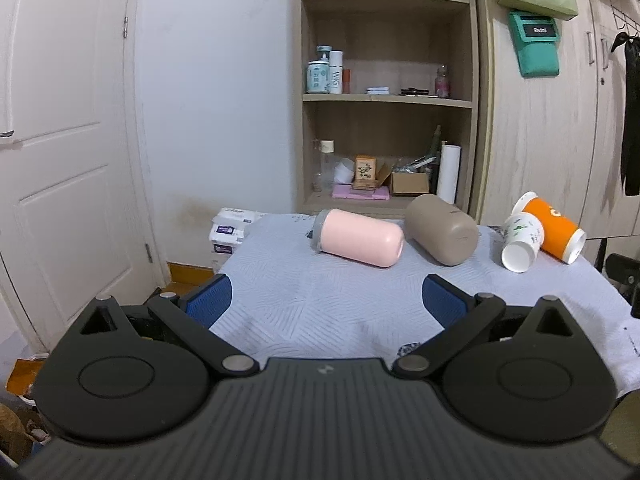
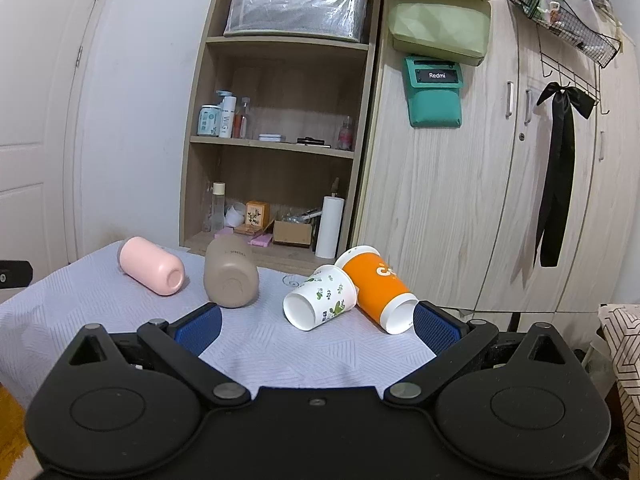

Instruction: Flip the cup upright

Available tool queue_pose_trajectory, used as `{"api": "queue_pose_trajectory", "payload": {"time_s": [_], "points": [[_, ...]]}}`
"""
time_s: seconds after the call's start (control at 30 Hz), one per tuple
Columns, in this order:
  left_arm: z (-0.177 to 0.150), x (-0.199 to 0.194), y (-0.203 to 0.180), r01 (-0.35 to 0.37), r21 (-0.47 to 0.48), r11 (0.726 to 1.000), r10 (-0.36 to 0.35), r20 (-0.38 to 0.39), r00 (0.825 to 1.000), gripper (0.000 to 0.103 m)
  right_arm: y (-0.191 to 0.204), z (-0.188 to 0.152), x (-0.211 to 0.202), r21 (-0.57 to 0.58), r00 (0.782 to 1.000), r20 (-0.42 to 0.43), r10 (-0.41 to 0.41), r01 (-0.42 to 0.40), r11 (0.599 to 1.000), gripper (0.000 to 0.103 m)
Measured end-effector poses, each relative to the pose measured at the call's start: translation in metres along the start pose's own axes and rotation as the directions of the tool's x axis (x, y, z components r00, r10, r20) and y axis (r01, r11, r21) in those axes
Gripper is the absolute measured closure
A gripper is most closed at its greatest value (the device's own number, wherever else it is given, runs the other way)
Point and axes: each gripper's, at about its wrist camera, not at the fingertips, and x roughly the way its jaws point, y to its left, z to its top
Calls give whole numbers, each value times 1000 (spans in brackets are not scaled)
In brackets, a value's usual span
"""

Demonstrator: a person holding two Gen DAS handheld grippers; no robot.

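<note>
Four cups lie on their sides across a table covered in a pale blue-grey quilted cloth (image 1: 320,312). Farthest left is a smooth pink cylindrical cup (image 1: 360,240) with a grey rim, its closed base turned toward the right-hand camera. Just beside it lies a matte taupe cup (image 1: 442,228), also tipped over with its bottom facing the near edge. Further right, a white paper cup printed with green leaves (image 2: 320,298) rests on its side, open mouth pointing toward the front, and it touches an orange paper cup with a white rim (image 2: 380,288) lying behind and to its right.

The left gripper (image 1: 326,300) hovers over the near part of the cloth with its blue-padded fingers spread wide, nothing between them, well short of the pink and taupe cups. The right gripper (image 2: 318,324) is likewise spread apart and empty, its right blue pad (image 2: 434,328) just beside the mouth of the orange cup.

Behind the table stands a light wooden open shelf unit (image 2: 280,140) holding bottles and small boxes.
</note>
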Motion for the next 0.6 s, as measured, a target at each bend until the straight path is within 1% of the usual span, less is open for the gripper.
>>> {"api": "queue_pose_trajectory", "payload": {"time_s": [0.23,0.6], "points": [[-1,1,2,4,2,1000,-4,-6,1000,0,-1,-1,1,-2,1000,-7,-2,2,1000,0],[-2,1,-9,18,26,1000,-18,-11,1000,0,0,-2,6,-9,999,-30,12,-12,1000,0]]}}
